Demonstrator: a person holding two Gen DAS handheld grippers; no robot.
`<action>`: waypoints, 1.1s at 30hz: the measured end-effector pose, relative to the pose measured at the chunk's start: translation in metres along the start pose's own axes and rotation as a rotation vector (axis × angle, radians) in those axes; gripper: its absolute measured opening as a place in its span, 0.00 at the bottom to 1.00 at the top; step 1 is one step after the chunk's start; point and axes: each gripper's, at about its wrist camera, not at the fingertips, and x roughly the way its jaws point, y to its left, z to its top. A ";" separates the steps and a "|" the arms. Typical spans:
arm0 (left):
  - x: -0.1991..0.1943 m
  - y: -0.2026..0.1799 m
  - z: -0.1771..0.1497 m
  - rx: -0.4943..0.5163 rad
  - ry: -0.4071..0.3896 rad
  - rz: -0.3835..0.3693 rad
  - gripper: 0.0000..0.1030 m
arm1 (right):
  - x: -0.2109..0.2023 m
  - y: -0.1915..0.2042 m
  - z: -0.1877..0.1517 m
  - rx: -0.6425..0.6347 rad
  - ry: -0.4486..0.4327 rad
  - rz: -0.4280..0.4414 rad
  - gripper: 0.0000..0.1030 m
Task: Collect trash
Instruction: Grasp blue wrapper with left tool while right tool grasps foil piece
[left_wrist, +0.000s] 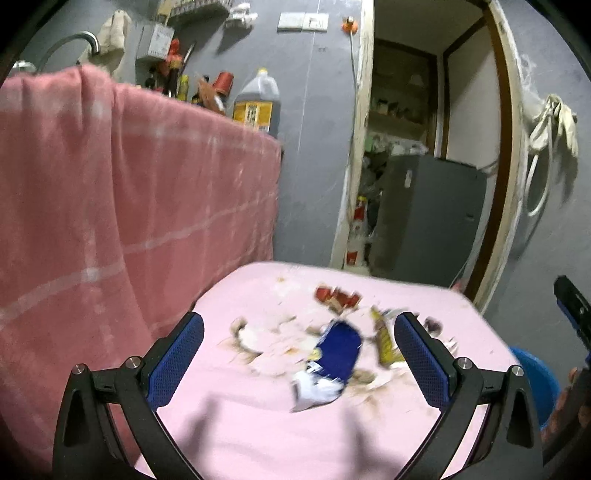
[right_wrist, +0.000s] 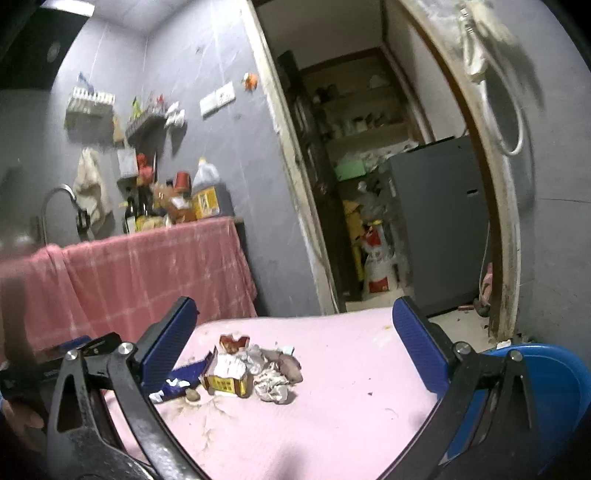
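Trash pile (right_wrist: 251, 373) sits mid-table on the pink cloth (right_wrist: 351, 424), nearer the far left edge: blue wrapper (left_wrist: 338, 350), yellow carton (right_wrist: 225, 386), red torn box (right_wrist: 232, 341), crumpled tissue (right_wrist: 271, 386), stains around it. Left gripper (left_wrist: 299, 362) hovers over the near edge, jaws wide apart, empty, wrapper framed between the fingers. Right gripper (right_wrist: 293, 347) likewise wide open, empty, pile just ahead by its left finger. Blue bin (right_wrist: 557, 391) off the right edge.
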 end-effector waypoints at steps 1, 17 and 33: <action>0.003 0.002 -0.002 0.007 0.016 -0.003 0.98 | 0.006 0.002 -0.001 -0.008 0.019 -0.004 1.00; 0.059 0.017 -0.013 0.004 0.299 -0.084 0.97 | 0.096 0.019 -0.036 -0.103 0.385 -0.073 0.94; 0.079 0.021 -0.013 -0.114 0.439 -0.255 0.42 | 0.133 0.026 -0.059 -0.131 0.626 0.028 0.47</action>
